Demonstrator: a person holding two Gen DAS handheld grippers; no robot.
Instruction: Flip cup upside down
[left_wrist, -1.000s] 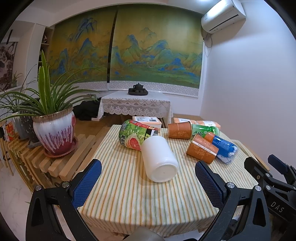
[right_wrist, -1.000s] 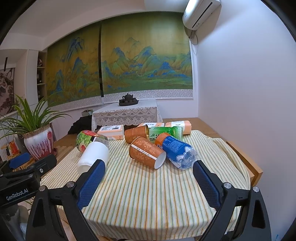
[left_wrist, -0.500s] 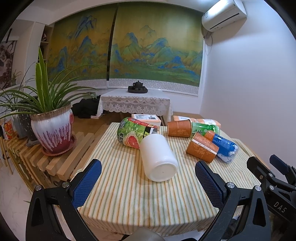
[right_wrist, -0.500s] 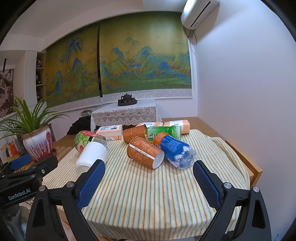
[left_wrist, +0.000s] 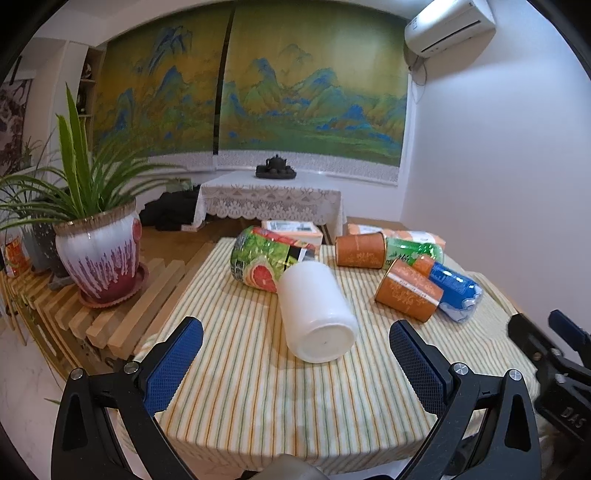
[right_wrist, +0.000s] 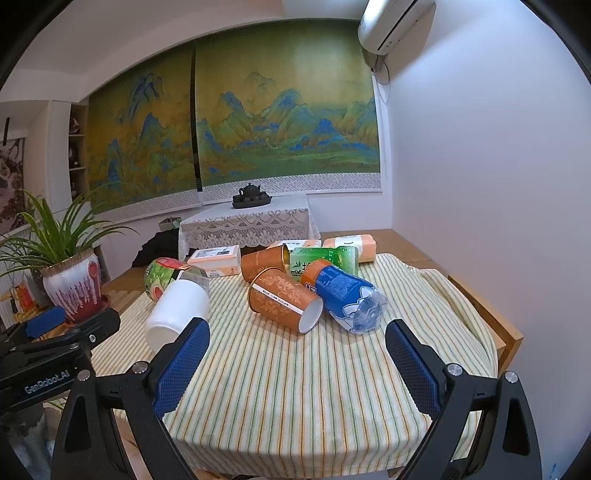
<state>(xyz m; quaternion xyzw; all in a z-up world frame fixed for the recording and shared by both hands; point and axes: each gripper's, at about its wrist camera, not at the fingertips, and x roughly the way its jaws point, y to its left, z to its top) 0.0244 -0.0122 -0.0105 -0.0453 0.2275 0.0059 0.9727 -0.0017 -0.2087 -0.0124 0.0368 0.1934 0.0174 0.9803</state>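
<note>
A white cup (left_wrist: 316, 312) lies on its side on the striped tablecloth (left_wrist: 258, 387), its base facing me; it also shows in the right wrist view (right_wrist: 177, 312). My left gripper (left_wrist: 295, 363) is open and empty, just in front of the white cup. An orange paper cup (right_wrist: 282, 304) lies on its side, its mouth towards me, with a second orange cup (right_wrist: 262, 260) behind it. My right gripper (right_wrist: 297, 363) is open and empty, short of the near orange cup.
A grapefruit can (left_wrist: 260, 260), a green bottle (right_wrist: 325, 258) and a blue-labelled bottle (right_wrist: 345, 295) lie among the cups. Packets and a box (right_wrist: 216, 260) lie at the table's far edge. A potted plant (left_wrist: 99, 254) stands on a wooden slat rack at the left. A wall is on the right.
Both grippers have edged slightly forward towards the table. Nothing on the table has moved and both stay open.
</note>
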